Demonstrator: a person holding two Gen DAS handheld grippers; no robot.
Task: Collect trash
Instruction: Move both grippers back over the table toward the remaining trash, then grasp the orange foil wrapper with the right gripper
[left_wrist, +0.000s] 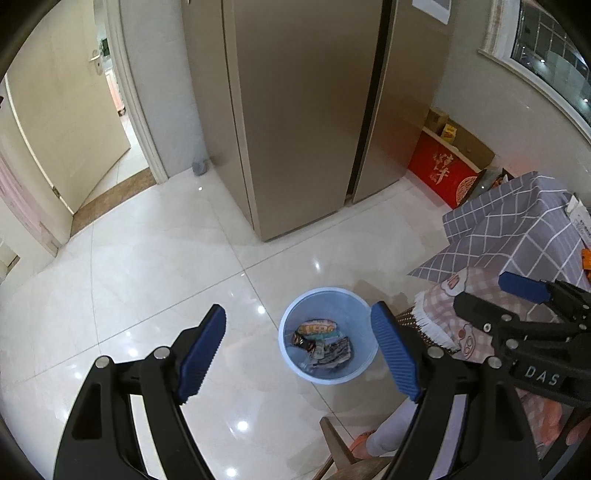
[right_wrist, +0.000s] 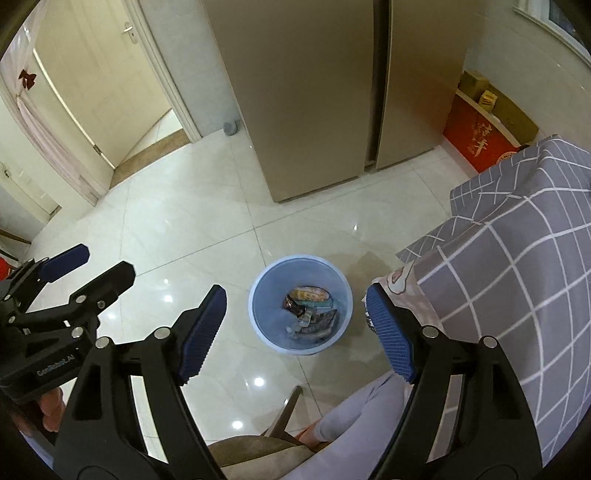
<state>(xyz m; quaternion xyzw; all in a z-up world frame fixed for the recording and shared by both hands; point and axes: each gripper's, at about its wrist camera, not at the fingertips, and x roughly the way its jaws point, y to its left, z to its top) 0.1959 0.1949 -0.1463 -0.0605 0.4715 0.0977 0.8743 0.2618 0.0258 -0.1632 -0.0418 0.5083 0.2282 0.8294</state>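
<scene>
Fingers (left_wrist: 205, 350) of both your grippers, left (left_wrist: 299, 354) and right (right_wrist: 295, 332): spread, holding nothing. Bin (right_wrist: 258, 314): below, wrappers (right_wrist: 310, 306) inside.

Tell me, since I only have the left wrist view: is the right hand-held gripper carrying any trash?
Observer: No. In the right wrist view, the right hand-held gripper is open with nothing between its pads, and it points down at the blue bin.
Reviewer: And the left one, seen from outside?
Observer: The left hand-held gripper is open and empty too, off to the side over the floor tiles.
Reviewer: Anything near the doors that I can't see?
Observer: A small red bow-shaped decoration hangs at the far left.
</scene>
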